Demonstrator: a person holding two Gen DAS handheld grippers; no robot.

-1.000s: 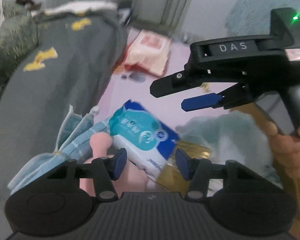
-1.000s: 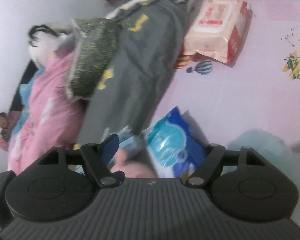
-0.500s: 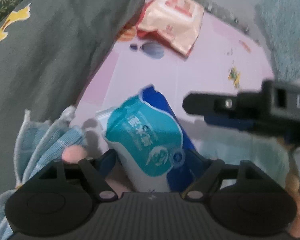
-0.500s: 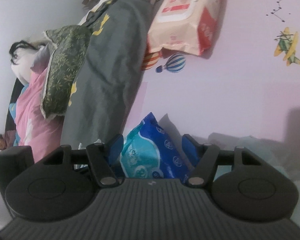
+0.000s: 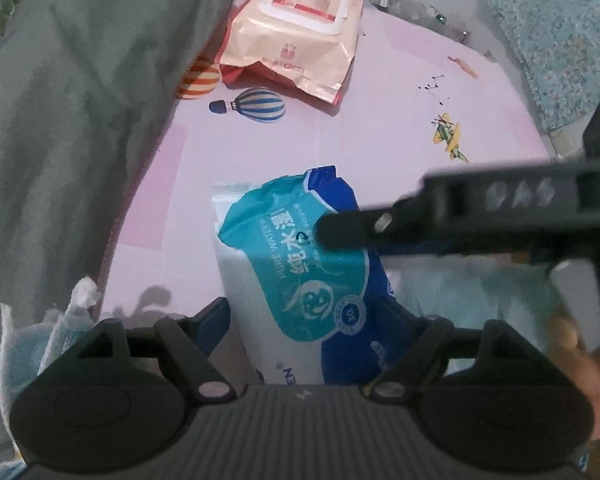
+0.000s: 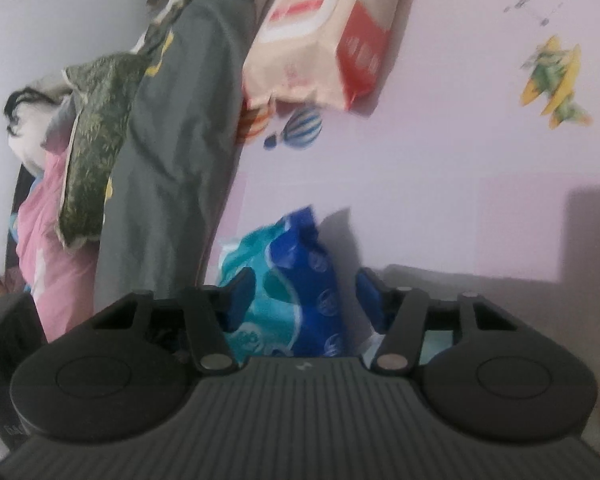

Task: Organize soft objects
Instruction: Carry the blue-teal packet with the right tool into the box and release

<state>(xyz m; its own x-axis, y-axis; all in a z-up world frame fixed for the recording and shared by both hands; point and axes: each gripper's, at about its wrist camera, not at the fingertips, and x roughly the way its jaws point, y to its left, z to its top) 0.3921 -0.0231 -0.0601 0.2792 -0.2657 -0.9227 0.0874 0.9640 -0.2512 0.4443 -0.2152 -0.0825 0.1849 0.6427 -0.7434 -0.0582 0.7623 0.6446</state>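
While the blue wipes pack (image 5: 300, 276) lies on the pink mat (image 5: 380, 128), the left claw (image 5: 306, 316) straddles it, jaws opening; the right claw (image 6: 300, 292) is closing around its other end, pads apparently not yet pressing.

I'm seeing a glossy plastic blue wipes pack (image 5: 312, 280), a glossy peach wipes pack (image 5: 296, 32), a matt grey cloth quilt (image 5: 72, 128), a smooth pink mat (image 5: 380, 128), and matt black plastic grippers, one ribbed.
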